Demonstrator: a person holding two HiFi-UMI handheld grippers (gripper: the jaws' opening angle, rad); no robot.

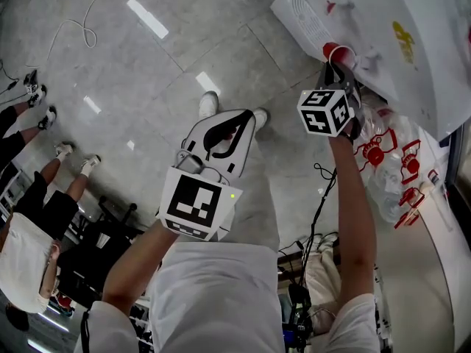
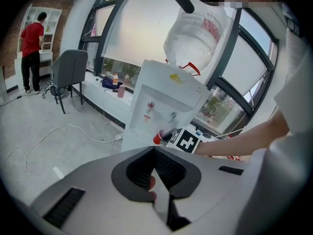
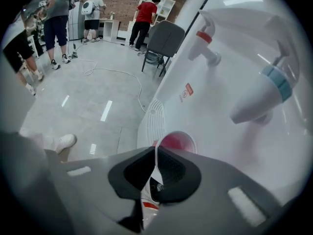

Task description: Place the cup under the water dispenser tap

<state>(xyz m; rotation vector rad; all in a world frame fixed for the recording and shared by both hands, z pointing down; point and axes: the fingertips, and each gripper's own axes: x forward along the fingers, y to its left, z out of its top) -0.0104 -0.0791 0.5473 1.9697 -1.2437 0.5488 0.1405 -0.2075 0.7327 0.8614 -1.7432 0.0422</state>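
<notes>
Closest to the person, at the lower middle of the head view, the left gripper [image 1: 234,127] hangs over the floor with its jaws drawn together on nothing; it appears to have no part in this step. Farther out, toward the upper right, the right gripper [image 3: 156,153] is pinched tight on the near wall of the red cup [image 3: 176,143], one pad inside the rim and one outside. The cup is upright, mouth open, and carried close in front of the white water dispenser [image 1: 412,20]. In the right gripper view it sits at lower centre, just past the slotted drip tray [image 3: 155,112], with the blue tap [image 3: 274,84] up to the right and the red tap [image 3: 205,38] beyond it, higher in the frame.

The pick-up looks done and the approach nearly so. What seems left is lining the cup up beneath a spout, setting it down on the tray and letting go.
</notes>
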